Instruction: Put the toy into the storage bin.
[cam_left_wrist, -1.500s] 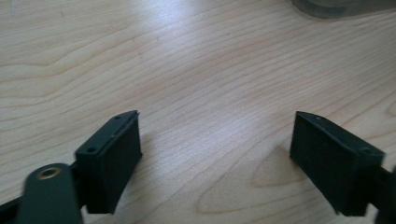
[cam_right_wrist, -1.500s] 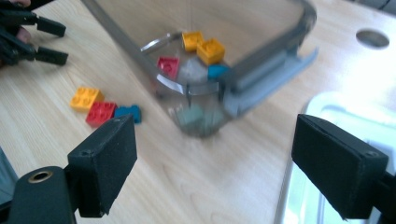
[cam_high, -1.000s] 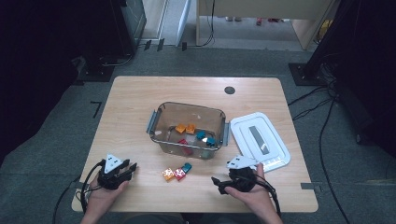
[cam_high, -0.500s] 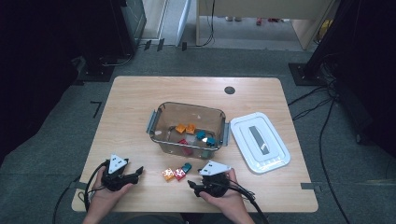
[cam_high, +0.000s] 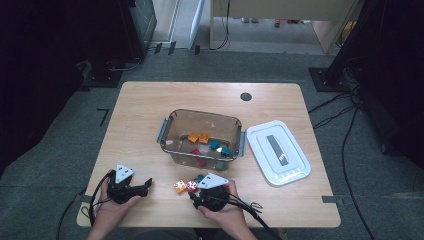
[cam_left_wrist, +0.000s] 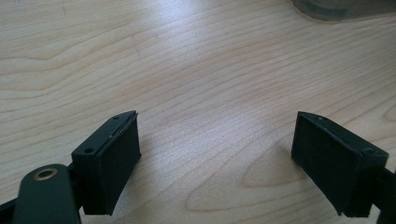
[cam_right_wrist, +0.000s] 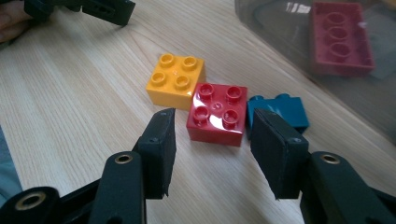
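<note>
We hold the right gripper (cam_right_wrist: 212, 140) low at the near edge of the table (cam_high: 140, 120), its jaws spread apart on either side of a red brick (cam_right_wrist: 217, 114) and not yet touching it; a yellow brick (cam_right_wrist: 176, 80) touches the red one on its left and a teal brick (cam_right_wrist: 279, 109) sits just right of it. The left gripper (cam_left_wrist: 217, 161) rests near the table's near left corner, jaws wide and empty over bare wood. Beyond the bricks stands a clear bin (cam_high: 202, 136) holding more bricks, with its white lid (cam_high: 277, 151) lying just to the right.
</note>
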